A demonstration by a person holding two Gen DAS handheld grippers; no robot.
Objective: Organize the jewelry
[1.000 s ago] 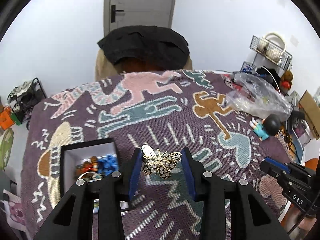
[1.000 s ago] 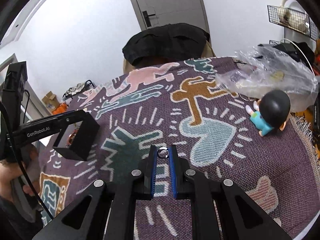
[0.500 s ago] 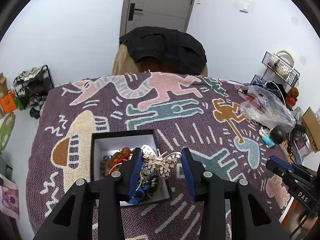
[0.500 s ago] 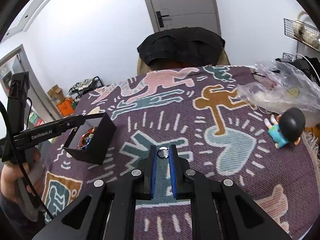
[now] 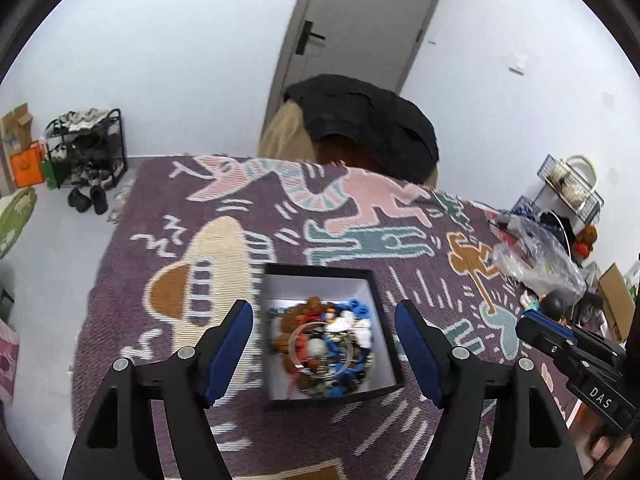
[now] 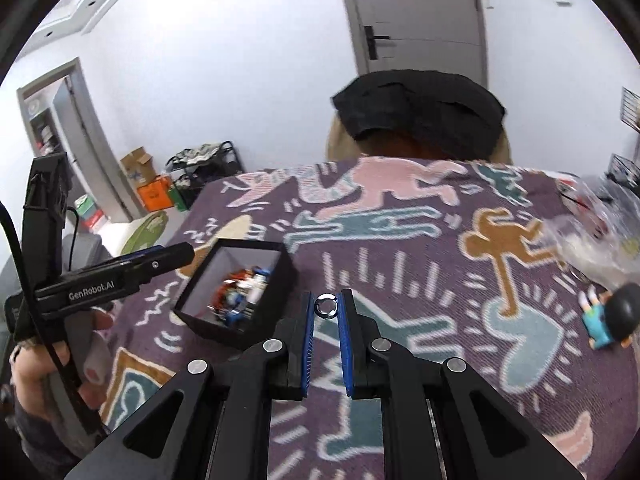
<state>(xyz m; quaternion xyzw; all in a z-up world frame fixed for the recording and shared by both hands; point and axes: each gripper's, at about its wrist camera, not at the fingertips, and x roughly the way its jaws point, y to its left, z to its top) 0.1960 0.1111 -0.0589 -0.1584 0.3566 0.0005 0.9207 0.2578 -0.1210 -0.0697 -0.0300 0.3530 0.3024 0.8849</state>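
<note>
The left gripper [image 5: 324, 344] hovers over the open black box [image 5: 320, 270] on the table, which is covered by a patterned purple cloth [image 5: 168, 208]. Its jaws have just been opening and now stand spread wide with nothing between them. Directly below, the box holds a heap of jewelry [image 5: 324, 344] — beads, bangles and blue and red pieces; no single item in the heap can be told apart.

The right gripper [image 6: 326, 308] is off to the box's right side, near it but not over it. Its jaws are pressed in on a small silver ring [image 6: 326, 307], which sits pinched between the blue pads at the very tips.

The step in hand looks like sorting loose pieces into the box: the left side has nothing left to deliver, and the ring appears to be next in line.

The next move calls for the left gripper to clear the space above the box, so the two tools do not collide. The right one then needs to travel across and stop over the open top before letting go — the ring is small and round, so a release short of the rim would likely send it rolling off across the cloth. A low drop over the heap would be safer.
</note>
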